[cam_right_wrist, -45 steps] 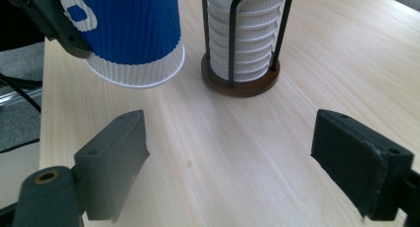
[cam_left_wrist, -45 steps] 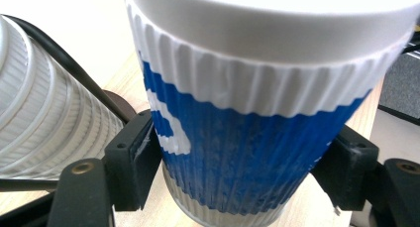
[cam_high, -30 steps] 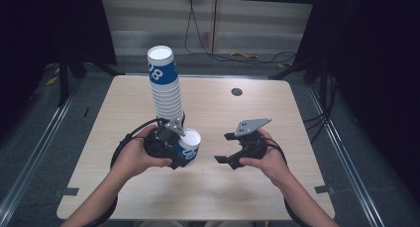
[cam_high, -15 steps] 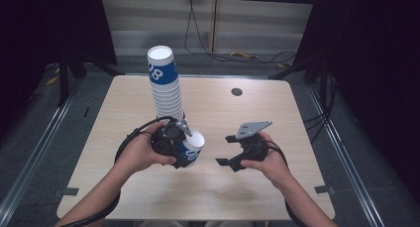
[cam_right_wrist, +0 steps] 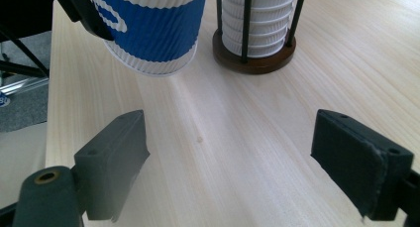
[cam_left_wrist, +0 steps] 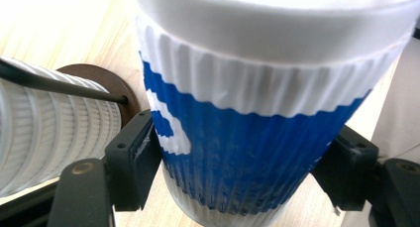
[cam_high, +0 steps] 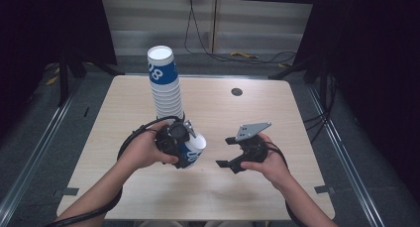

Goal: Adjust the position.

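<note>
High view: left gripper (cam_high: 184,143) clamps cup (cam_high: 193,150), tilted, just in front of stack (cam_high: 166,90) on table (cam_high: 277,113). Right gripper (cam_high: 229,152) near, apart from cup, jaws spread, nothing between.

Left gripper view: pads press cup (cam_left_wrist: 247,138) sides; stack (cam_left_wrist: 54,138) beside, on brown base (cam_left_wrist: 111,85).

Right gripper view: jaws wide over bare wood; cup (cam_right_wrist: 153,24) seemingly lifted off table, contact unclear.

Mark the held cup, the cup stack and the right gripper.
held cup (cam_left_wrist: 247,162), left gripper view, blue ribbed wall.
cup stack (cam_high: 166,90), high view, mid stack.
right gripper (cam_right_wrist: 228,152), right gripper view, midway between its open jaws.
</note>
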`<state>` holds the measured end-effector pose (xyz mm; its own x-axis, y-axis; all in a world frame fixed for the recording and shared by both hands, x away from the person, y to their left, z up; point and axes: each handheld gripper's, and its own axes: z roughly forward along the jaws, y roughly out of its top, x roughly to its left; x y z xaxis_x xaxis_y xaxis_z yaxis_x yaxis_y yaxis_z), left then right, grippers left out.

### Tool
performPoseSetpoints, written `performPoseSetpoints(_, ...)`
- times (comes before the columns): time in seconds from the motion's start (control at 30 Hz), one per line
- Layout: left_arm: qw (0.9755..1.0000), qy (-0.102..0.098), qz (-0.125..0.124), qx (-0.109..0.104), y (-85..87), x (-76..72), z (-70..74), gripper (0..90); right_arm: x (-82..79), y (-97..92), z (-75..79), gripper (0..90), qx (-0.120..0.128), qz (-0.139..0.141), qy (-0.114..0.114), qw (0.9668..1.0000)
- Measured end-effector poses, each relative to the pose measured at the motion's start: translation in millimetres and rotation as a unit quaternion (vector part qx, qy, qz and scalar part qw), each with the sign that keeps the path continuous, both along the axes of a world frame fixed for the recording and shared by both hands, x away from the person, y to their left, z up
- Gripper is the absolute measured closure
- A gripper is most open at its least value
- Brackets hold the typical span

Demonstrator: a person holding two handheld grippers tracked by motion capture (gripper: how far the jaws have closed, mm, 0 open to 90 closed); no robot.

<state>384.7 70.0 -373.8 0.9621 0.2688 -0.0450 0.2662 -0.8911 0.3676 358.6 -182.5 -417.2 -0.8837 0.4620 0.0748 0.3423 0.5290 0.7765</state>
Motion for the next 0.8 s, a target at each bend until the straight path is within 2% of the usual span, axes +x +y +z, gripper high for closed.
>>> performPoseSetpoints(0.1, 1.0, 0.003, 0.002, 0.008, -1.3, 0.4, -0.9, 27.4, -0.5, -0.1, -1.1, 13.4, -0.005, 0.003, 0.002, 1.0)
performPoseSetpoints(0.13, 0.9999, 0.003, -0.004, 0.017, -1.5, 1.5, -0.9, 27.4, -0.6, -0.2, -1.3, 13.5, -0.005, 0.003, 0.002, 1.0)
performPoseSetpoints(0.17, 0.9998, 0.006, 0.003, 0.017, -2.0, 0.9, -1.1, 27.4, -0.7, -0.4, -1.4, 13.5, -0.006, 0.004, 0.003, 1.0)
performPoseSetpoints(0.27, 0.9995, 0.004, -0.009, 0.029, -3.5, 3.1, 0.5, 27.5, -0.5, -1.4, -1.9, 13.5, -0.006, 0.003, 0.002, 1.0)
performPoseSetpoints(0.33, 0.9996, 0.008, -0.001, 0.027, -4.9, 2.1, 0.3, 27.4, -0.5, -1.9, -2.3, 13.5, -0.005, 0.002, 0.003, 1.0)
performPoseSetpoints(0.37, 0.9993, 0.007, -0.015, 0.033, -5.6, 3.7, 1.6, 27.5, -0.4, -2.1, -2.5, 13.5, -0.007, 0.002, 0.003, 1.0)
performPoseSetpoints(0.43, 0.9996, 0.012, -0.004, 0.027, -6.6, 2.6, 1.8, 27.4, -0.6, -2.2, -2.9, 13.5, -0.006, 0.003, 0.004, 1.0)
performPoseSetpoints(0.5, 0.9994, 0.008, -0.015, 0.031, -7.4, 4.3, 2.0, 27.4, -0.9, -2.0, -2.9, 13.5, -0.006, 0.004, 0.005, 1.0)
performPoseSetpoints(0.53, 0.9992, 0.013, -0.012, 0.035, -8.2, 3.9, 2.2, 27.4, -1.1, -1.8, -2.7, 13.6, -0.006, 0.006, 0.004, 1.0)
performPoseSetpoints(0.57, 0.9994, 0.009, -0.016, 0.031, -8.9, 4.2, 0.8, 27.4, -1.5, -1.5, -2.2, 13.7, -0.006, 0.007, 0.006, 0.9999)
performPoseSetpoints(0.6, 0.9991, 0.015, -0.018, 0.037, -9.8, 4.3, 0.9, 27.4, -1.7, -1.1, -1.9, 13.7, -0.007, 0.008, 0.007, 0.9999)
performPoseSetpoints(0.7, 0.999, 0.014, -0.008, 0.041, -12.6, 3.1, -2.4, 27.3, -2.2, 0.3, -1.0, 13.7, -0.009, 0.014, 0.006, 0.9998)
performPoseSetpoints(0.73, 0.9983, 0.016, -0.017, 0.054, -13.6, 4.6, -1.6, 27.4, -2.3, 0.6, -0.8, 13.7, -0.009, 0.015, 0.006, 0.9998)
performPoseSetpoints(0.8, 0.998, 0.017, -0.02, 0.058, -16.0, 4.7, -3.2, 27.4, -2.5, 1.9, 0.0, 13.7, -0.009, 0.017, 0.007, 0.9998)
